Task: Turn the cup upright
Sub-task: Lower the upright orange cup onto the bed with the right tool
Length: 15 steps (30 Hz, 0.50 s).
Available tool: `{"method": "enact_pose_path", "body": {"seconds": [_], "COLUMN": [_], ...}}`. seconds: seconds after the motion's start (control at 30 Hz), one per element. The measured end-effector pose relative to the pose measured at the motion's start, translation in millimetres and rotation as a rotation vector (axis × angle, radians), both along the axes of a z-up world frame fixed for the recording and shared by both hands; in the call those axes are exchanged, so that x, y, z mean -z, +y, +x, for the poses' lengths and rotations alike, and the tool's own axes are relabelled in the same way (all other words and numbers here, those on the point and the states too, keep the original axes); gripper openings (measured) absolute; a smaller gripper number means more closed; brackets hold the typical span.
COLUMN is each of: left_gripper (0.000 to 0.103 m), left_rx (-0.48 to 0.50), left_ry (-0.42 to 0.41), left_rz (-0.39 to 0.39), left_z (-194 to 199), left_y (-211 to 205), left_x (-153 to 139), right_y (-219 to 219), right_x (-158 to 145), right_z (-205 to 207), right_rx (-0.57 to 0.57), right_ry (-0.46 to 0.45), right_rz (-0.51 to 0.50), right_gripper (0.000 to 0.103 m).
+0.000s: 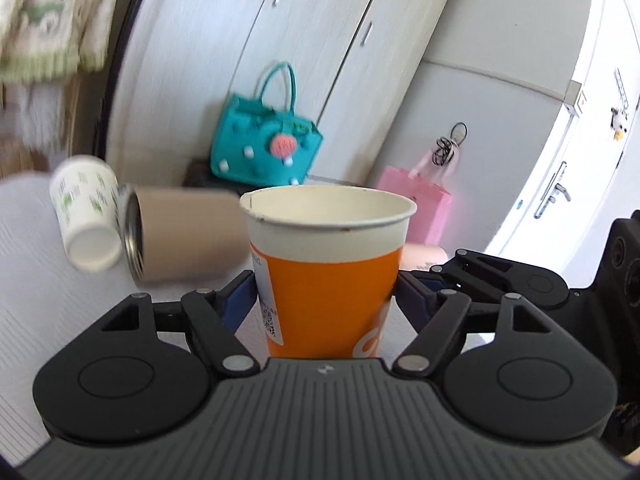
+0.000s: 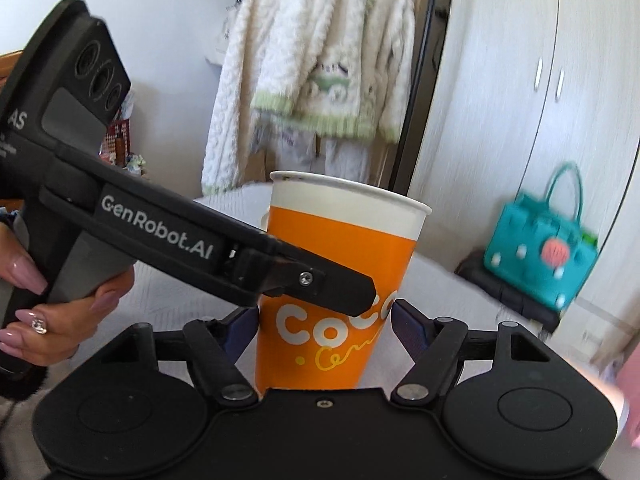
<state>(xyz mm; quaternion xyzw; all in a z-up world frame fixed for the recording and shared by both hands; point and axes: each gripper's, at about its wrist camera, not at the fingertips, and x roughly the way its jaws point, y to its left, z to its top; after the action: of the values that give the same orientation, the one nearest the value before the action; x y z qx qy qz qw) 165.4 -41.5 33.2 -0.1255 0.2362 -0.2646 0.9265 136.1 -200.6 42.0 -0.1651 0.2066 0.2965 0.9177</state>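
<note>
A: Two tongs on one cup? Confirm.

B: Yes. Left tongs (image 1: 326,292) closed onto the orange cup (image 1: 326,264), blue pads (image 1: 236,300) pressed to its lower sides. Right tongs (image 2: 325,320) sit either side of the same cup, pads at its walls; left pad looks touching, right one I cannot tell for sure, so firm grip unclear.

A: Cup state?

B: Upright, mouth up, white rim band on top, orange body with white lettering. Base hidden behind the tong housings in both views, so contact with the white surface (image 1: 32,280) below cannot be told.

A: Anything crossing the cup?

B: In the right wrist view the left tongs' finger runs across the cup's front, a hand (image 2: 60,304) gripping its handle left of the cup.

A: Around the cup?

B: Left wrist view: brown tumbler (image 1: 180,236) lying on its side left of the cup, white patterned cup (image 1: 86,212) tipped over further left. Behind the cup a teal handbag (image 1: 268,144) against wardrobe doors (image 1: 200,60); pink bag (image 1: 420,204) right of the cup. Fluffy cream jacket (image 2: 312,64) hangs behind the cup in the right wrist view.
</note>
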Motion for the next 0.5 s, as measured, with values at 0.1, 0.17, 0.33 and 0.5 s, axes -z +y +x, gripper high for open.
{"method": "enact_pose_path", "body": {"seconds": [0.1,0.17,0.33,0.5], "left_gripper": [0.075,0.075,0.075,0.076], "left_rx": [-0.007,-0.002,0.002,0.017], "left_ry": [-0.034,-0.044,-0.065,-0.090], "left_rz": [0.040,0.054,0.106,0.167], "left_z": [6.6,12.4,22.9,28.0], "left_y": [0.3,2.1,-3.5,-17.4], "left_x": [-5.6,-6.9,-3.1,4.0], "right_y": [8.3,12.2,9.5,11.7], "right_x": [5.8,10.3,18.6,26.6], "right_z": [1.6,3.3,12.2,19.7], "right_rx": [0.030,0.049,0.066,0.112], "right_ry": [-0.092,-0.138,-0.162,-0.183], "right_rz": [-0.003,-0.006,0.021,0.007], "right_gripper": [0.078,0.078,0.078,0.078]}}
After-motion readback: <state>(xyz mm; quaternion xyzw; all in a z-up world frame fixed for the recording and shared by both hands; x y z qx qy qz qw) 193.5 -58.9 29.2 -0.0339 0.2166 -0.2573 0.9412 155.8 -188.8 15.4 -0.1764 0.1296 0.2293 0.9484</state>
